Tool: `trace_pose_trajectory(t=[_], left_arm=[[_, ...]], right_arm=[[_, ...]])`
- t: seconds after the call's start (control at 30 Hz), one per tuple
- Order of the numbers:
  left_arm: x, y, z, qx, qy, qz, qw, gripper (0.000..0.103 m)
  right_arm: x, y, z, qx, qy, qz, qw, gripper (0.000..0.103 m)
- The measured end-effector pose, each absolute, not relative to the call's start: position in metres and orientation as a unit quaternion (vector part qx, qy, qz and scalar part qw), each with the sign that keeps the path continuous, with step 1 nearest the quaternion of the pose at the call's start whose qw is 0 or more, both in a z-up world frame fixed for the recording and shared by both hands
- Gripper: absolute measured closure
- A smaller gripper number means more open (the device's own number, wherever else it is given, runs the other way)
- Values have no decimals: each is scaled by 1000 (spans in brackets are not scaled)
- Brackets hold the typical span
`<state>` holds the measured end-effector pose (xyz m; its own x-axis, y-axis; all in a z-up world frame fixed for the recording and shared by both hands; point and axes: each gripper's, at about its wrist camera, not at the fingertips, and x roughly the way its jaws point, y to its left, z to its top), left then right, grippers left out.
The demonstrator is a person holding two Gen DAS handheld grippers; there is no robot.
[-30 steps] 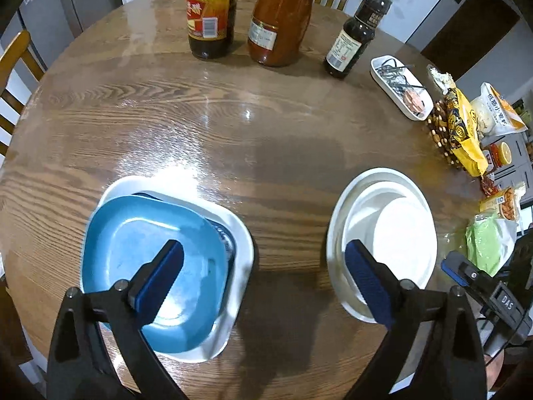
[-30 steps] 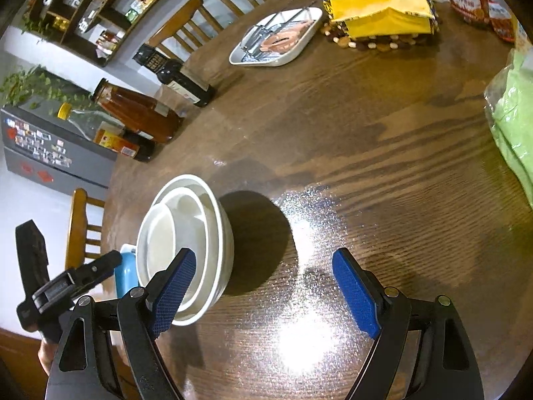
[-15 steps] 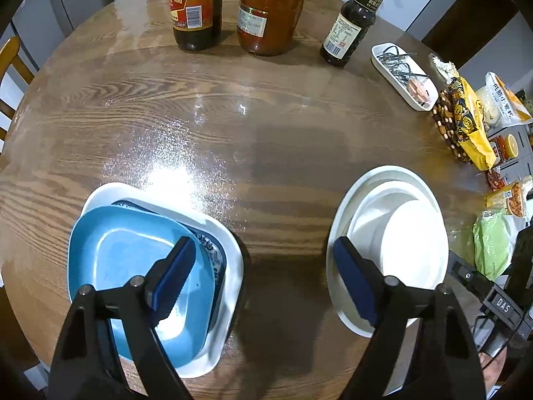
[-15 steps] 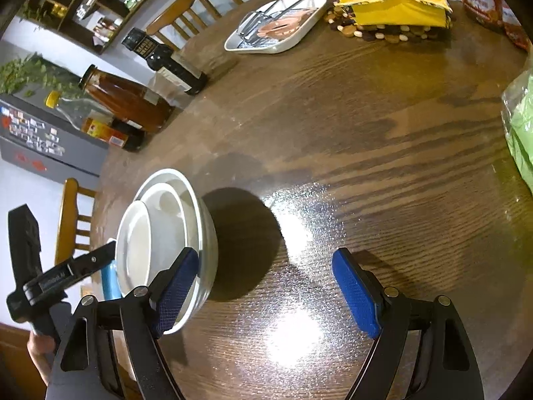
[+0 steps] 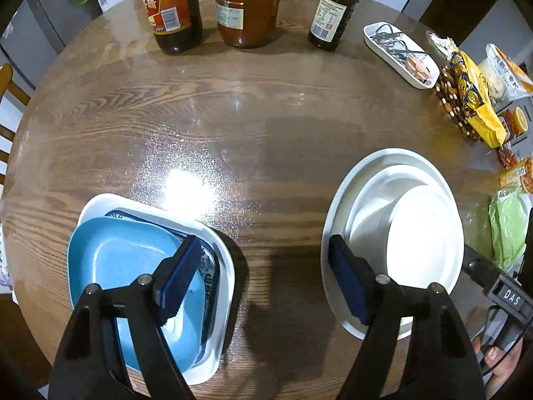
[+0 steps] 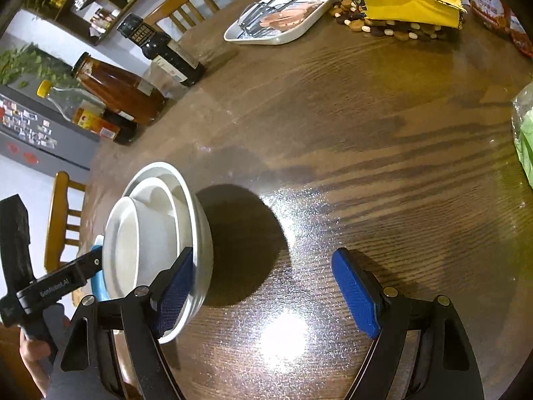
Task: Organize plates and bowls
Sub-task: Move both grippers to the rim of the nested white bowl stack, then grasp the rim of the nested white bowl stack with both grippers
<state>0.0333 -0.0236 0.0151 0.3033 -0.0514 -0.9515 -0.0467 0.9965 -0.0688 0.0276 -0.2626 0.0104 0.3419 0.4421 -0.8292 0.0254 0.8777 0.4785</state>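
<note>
A light blue plate (image 5: pixel 120 260) tops a blue patterned plate (image 5: pixel 208 276) on a white square plate (image 5: pixel 100 203), at the table's near left. To their right stand nested white bowls (image 5: pixel 416 233). My left gripper (image 5: pixel 263 280) hangs over the bare wood between the two stacks. Its jaws are closing with nothing between them, one pad above the blue plate and the other above the bowls' rim. In the right wrist view my right gripper (image 6: pixel 265 293) is open over bare table, its left pad beside the white bowls (image 6: pixel 160 233).
Three sauce bottles (image 5: pixel 246 3) stand at the far edge of the round wooden table (image 5: pixel 266 116). A white tray of utensils (image 5: pixel 399 56), a yellow snack bag (image 5: pixel 473 93) and a green bag (image 5: pixel 506 223) crowd the right side. Wooden chairs (image 6: pixel 186 6) ring the table.
The left gripper's jaws have narrowed and it has sunk slightly toward the table. The right gripper has barely moved and keeps the same opening.
</note>
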Motion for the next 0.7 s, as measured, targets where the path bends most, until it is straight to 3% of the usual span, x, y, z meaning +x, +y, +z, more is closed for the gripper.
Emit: trace_pose_trajectory(t=[0.4,0.7], left_arm=[[29,-32,17,-7,568,8,823,28],[22,-43,20,15,551,3,835,46]], right_arm=[[26,-253,18,169,546,117,812,20],[24,-245,26,139,527,130,828,37]])
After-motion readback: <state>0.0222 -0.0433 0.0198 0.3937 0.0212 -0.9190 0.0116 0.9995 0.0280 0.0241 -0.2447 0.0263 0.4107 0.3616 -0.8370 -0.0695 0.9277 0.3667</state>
